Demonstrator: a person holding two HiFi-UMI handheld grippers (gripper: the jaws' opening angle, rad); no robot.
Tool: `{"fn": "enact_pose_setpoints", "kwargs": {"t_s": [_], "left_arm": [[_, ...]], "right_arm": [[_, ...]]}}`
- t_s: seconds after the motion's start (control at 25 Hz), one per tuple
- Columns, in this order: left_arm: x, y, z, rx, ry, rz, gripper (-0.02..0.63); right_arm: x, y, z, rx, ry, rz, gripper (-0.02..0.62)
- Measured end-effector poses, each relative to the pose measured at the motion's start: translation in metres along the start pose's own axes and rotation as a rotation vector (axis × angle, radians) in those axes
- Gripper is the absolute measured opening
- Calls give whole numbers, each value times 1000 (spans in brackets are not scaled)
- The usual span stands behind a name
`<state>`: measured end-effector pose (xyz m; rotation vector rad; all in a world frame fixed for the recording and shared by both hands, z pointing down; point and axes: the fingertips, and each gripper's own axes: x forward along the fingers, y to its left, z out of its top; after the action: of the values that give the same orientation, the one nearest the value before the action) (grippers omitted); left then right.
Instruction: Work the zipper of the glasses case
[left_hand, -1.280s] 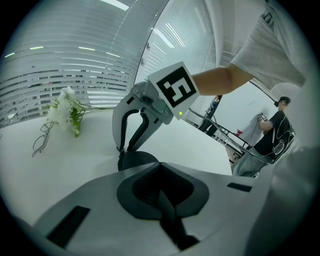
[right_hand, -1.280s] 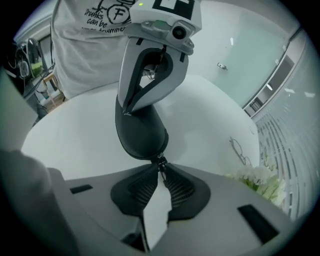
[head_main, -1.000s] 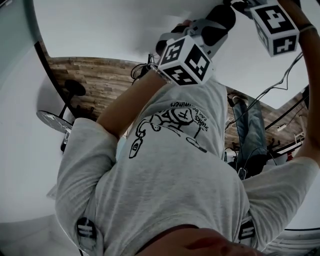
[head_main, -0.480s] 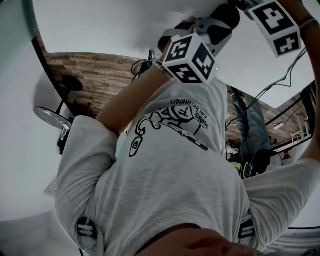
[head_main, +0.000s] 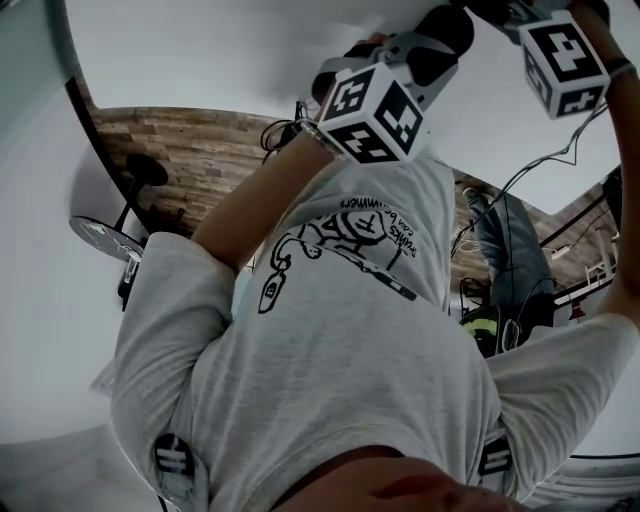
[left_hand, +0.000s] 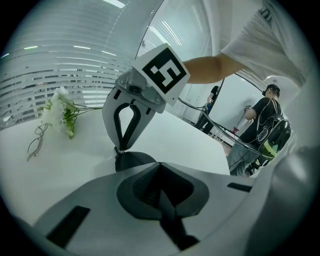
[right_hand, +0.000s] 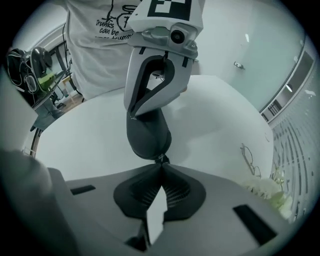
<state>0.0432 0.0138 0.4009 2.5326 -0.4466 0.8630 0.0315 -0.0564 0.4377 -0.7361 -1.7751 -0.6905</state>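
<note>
While my left gripper (right_hand: 132, 118) clamps one end of the glasses case (right_hand: 149, 134) and right gripper (left_hand: 120, 148) pinches its zipper pull (right_hand: 161, 159), I judge it soft, light (buckles easily).

The glasses case (right_hand: 148, 134) is matt dark grey. The white table (right_hand: 215, 120) is smooth with a faint sheen; the spectacles (right_hand: 250, 161) look like thin metal wire.

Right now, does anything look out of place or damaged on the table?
Nothing looks damaged or spilled. The glasses lie bare on the table beside the flowers, outside the case, which the left gripper and right gripper each pinch at one end.
</note>
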Motion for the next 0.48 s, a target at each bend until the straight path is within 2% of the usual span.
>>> {"fn": "enact_pose_setpoints", "kwargs": {"t_s": [0.16, 0.48], "left_arm": [[13, 10, -1, -5, 8, -1, 20], [2, 0, -4, -2, 7, 3, 20]], "right_arm": [[7, 3, -17, 24, -4, -44, 6], [6, 5, -1, 56, -16, -89, 8]]}}
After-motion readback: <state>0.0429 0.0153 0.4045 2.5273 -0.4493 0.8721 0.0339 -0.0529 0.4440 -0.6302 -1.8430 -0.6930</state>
